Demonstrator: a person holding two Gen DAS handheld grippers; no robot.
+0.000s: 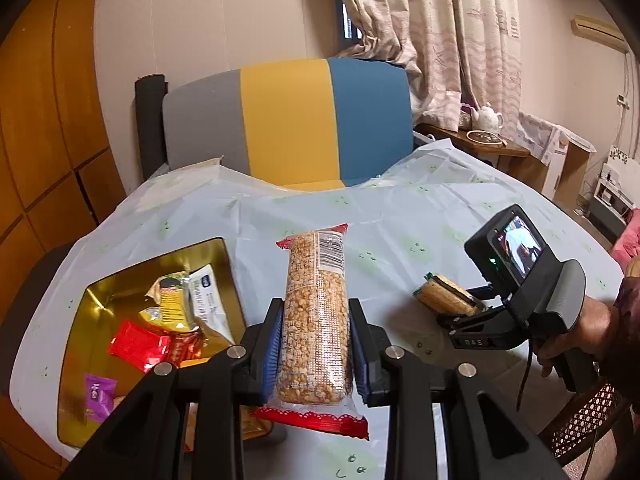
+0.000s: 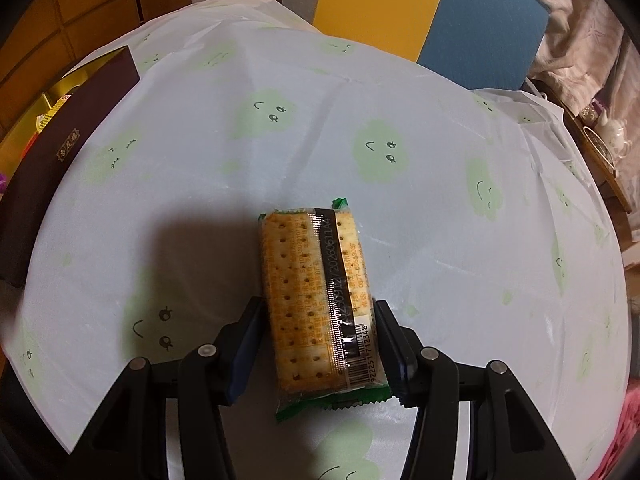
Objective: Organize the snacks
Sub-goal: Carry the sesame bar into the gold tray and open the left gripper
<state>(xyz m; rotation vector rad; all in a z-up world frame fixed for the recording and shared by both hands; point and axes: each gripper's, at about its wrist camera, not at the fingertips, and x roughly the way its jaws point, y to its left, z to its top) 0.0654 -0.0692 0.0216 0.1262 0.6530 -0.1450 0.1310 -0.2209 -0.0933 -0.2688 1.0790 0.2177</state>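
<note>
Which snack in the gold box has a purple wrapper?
The small purple candy at the near corner of the gold box; the other packets there are red, yellow or white.

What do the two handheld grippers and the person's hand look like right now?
Left gripper: black linkage arms with silver pivot pins, blue ridged pads. Right gripper: the same build; the left view shows its black pistol handle, a small rear screen, white "DAS" lettering and a dangling black cable. A dark patterned sleeve covers the wrist.
</note>
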